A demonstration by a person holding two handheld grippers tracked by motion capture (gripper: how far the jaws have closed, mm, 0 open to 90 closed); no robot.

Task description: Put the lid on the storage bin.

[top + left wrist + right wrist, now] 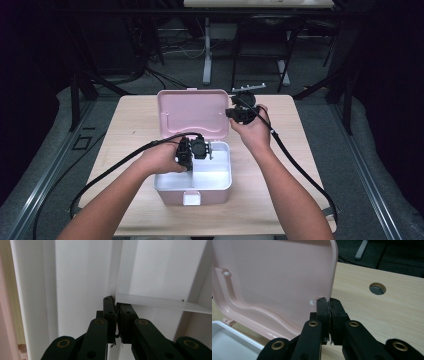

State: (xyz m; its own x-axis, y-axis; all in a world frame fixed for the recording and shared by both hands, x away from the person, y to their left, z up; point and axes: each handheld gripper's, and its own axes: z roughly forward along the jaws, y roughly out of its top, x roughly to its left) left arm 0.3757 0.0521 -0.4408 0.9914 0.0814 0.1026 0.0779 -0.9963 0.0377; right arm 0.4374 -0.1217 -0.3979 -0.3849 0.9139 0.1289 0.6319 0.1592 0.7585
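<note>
Dark floor and trailing cables ring a pale wooden table, where a pink box sits with its lid standing open — the white tray inside showing. Down inside that tray the left gripper has its jaws pressed together on the thin white divider, which runs off to their right in the left gripper view. Up at the lid's right edge, the right gripper is pinching the pink rim — jaws shut, with the bare table beyond it.
</note>
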